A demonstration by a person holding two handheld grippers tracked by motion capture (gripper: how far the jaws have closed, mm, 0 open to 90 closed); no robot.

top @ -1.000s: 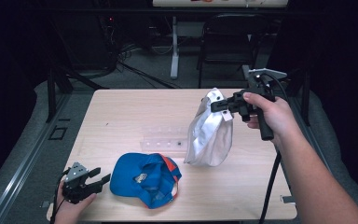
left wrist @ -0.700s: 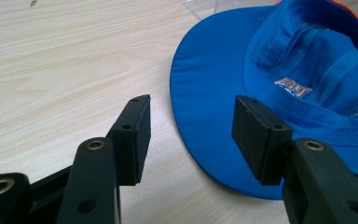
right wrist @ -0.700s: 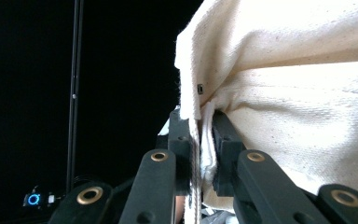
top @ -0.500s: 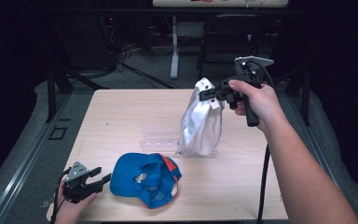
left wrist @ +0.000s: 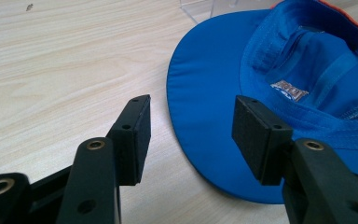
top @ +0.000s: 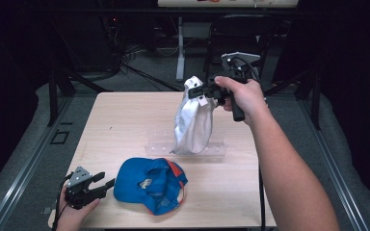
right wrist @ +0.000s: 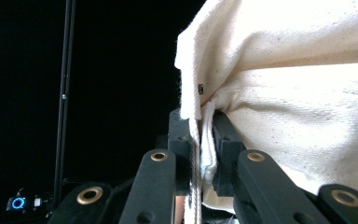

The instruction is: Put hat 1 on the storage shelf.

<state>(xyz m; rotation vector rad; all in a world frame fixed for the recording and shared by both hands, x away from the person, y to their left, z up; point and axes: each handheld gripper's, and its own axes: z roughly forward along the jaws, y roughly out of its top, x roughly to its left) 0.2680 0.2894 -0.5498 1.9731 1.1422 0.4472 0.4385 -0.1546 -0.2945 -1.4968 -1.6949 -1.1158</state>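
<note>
Right gripper (top: 197, 91): jaws clenched on the top edge of the white cloth cap (top: 192, 122), which hangs above the clear stand (top: 214, 150) at mid-table (top: 125, 120). The right gripper view shows fabric pinched between the pads. Left gripper (top: 103, 185): jaws released, at the near left corner; the left gripper view shows the blue cap's (left wrist: 261, 93) brim just beyond them.
</note>
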